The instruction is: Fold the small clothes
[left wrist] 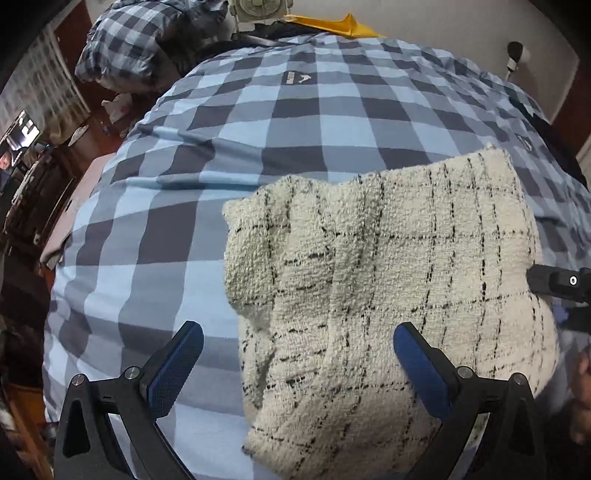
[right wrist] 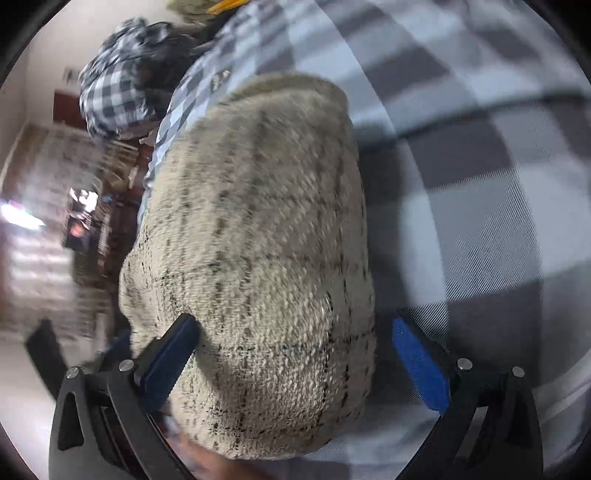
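A cream knitted garment (left wrist: 388,280) with thin black grid lines lies folded into a thick bundle on the blue-and-grey checked bedcover (left wrist: 258,122). My left gripper (left wrist: 295,354) hovers over the bundle's near left part, open; one blue pad is over the cover and the other over the knit. In the blurred right wrist view the same garment (right wrist: 258,258) fills the middle. My right gripper (right wrist: 295,354) is open wide and straddles the bundle's near end, its right pad clear of the cloth. A black piece of the right tool (left wrist: 561,284) pokes in at the bundle's right edge.
A heap of checked bedding (left wrist: 140,44) sits at the bed's far left corner, with a small fan (left wrist: 258,11) and a yellow item (left wrist: 340,24) behind. The bed's left edge (left wrist: 66,236) drops to a red floor with furniture. A person is at the lower right.
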Tool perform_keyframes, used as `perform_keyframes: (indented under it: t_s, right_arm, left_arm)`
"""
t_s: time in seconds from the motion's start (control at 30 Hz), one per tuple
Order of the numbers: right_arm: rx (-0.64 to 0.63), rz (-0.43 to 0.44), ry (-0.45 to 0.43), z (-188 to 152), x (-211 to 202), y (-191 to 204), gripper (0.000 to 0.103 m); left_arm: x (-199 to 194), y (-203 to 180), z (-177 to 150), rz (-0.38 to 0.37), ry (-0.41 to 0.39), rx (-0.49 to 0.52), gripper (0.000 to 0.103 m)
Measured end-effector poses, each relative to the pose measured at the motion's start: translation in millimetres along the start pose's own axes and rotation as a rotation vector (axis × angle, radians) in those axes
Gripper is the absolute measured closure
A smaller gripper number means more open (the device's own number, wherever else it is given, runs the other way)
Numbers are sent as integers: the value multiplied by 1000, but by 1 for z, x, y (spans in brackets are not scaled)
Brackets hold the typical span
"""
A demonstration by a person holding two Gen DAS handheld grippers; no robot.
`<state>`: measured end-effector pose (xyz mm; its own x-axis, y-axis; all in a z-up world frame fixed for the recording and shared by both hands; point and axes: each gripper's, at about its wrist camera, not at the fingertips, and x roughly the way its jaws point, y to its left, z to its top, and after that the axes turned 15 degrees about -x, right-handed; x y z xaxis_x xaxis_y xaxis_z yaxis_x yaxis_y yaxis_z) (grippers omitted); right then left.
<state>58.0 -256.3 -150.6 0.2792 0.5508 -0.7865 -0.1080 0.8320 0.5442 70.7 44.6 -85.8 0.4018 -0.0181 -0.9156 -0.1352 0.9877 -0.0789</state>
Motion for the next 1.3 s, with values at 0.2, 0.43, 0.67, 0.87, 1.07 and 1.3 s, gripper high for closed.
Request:
perform_keyframes:
  t_s: [0.2, 0.43, 0.67, 0.87, 1.07, 1.3]
  right_arm:
    - [51, 58, 36, -8, -4, -4, 1]
    - [96, 154, 82, 1, 10, -21, 1]
    - [96, 203, 89, 4, 21, -34, 1]
    - [39, 215, 93, -2, 12, -42, 4]
    - [-156, 143, -22, -9, -22, -7, 32]
    - [-206, 176, -70, -10, -81, -3, 35]
  left_arm:
    - [13, 12, 3, -108, 97, -65, 0]
    - [89, 67, 1, -494, 469, -498, 0]
    - [113, 75, -11, -611, 576, -635, 0]
    - [83, 54, -2, -616, 466, -485, 46]
    - [31, 17, -5, -510, 261, -291, 62]
    - [-6, -8, 8, -627, 211, -280, 63]
